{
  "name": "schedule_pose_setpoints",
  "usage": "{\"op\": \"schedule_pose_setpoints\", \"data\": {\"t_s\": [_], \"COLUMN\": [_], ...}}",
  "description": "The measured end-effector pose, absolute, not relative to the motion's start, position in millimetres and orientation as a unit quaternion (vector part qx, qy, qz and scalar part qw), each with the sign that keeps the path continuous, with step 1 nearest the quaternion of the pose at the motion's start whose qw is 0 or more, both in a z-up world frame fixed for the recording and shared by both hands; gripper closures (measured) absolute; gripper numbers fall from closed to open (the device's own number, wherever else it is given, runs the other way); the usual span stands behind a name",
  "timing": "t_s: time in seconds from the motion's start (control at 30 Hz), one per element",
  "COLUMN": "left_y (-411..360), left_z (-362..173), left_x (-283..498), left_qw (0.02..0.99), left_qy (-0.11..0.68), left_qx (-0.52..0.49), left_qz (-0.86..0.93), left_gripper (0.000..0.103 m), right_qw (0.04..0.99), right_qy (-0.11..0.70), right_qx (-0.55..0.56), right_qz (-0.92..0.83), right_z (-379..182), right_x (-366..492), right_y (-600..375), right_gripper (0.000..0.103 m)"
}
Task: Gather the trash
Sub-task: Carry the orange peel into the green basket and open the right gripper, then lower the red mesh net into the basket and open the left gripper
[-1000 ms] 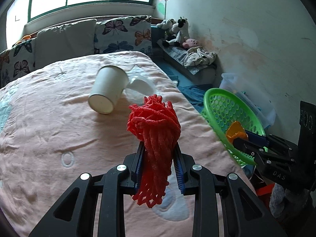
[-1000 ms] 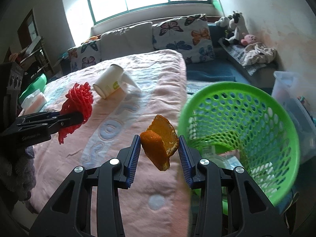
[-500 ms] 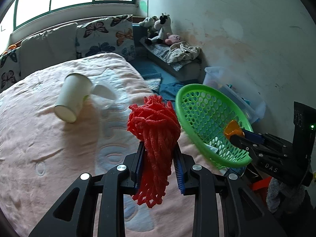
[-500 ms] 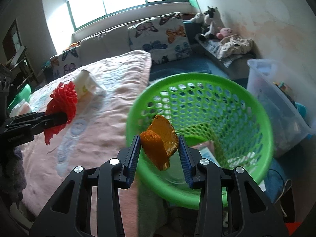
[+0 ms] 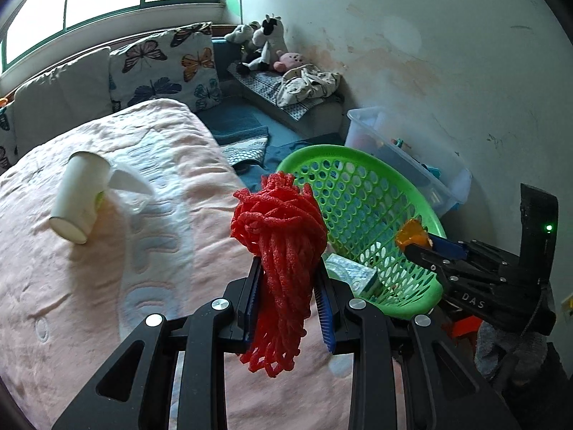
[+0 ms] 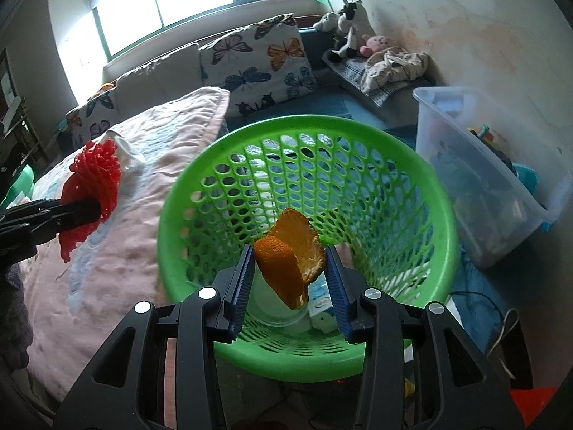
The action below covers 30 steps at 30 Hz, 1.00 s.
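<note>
Beside the bed's right edge stands one round green perforated plastic basket (image 6: 412,193), and down in its bottom lie a clear rounded plastic piece (image 6: 275,308) and a small white-and-blue carton (image 6: 322,304) whose print is too small to read. Directly over that basket the right tongs (image 6: 290,268) are closed on a curled piece of orange peel (image 6: 292,256), pinched between the blue ribbed pads (image 6: 240,283). At about nine o'clock from the basket, over the pink quilted bed cover (image 5: 107,286), the left tongs (image 5: 288,286) are clamped on a bundle of red foam fruit netting (image 5: 283,236), which bulges above the pads and hangs below them. One white paper cup (image 5: 77,200) lies on its side on the bed cover at ten o'clock in the left wrist view, touching a crumpled piece of clear plastic (image 5: 130,181) by its base. Against the wall, at two o'clock from the basket, sits one clear plastic storage bin (image 6: 476,175) holding mixed items that cannot be made out. White letters "DAS" (image 5: 472,299) show on the right tongs' body in the left wrist view.
</note>
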State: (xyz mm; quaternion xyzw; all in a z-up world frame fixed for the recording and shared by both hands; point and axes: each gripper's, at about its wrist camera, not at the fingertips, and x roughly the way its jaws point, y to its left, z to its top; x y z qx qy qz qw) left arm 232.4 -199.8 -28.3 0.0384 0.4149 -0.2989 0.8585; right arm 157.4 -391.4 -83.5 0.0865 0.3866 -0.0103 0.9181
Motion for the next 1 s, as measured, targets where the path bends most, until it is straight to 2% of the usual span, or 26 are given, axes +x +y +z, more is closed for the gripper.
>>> {"op": "schedule_pose_setpoints", "data": {"t_s": [0.5, 0.57, 1.0], "left_y": [-246, -251, -270], "left_z": [-34, -36, -45], "left_x": [236, 236, 239], "left_qw": [0.846, 0.844, 0.833], "left_qy": [0.422, 0.424, 0.437], "left_qx": [0.060, 0.062, 0.064], "left_qz": [-0.321, -0.324, -0.332], "left_gripper": [0.076, 0.076, 0.075], "right_qw": [0.915, 0.916, 0.921], "right_qy": [0.391, 0.388, 0.376], "right_qx": [0.102, 0.102, 0.102], "right_qz": [-0.021, -0.023, -0.022], "right_z": [-92, -91, -83], "right_x": [157, 156, 148], "right_y": [-413, -414, -416], "right_gripper": [0.061, 0.055, 0.045]}}
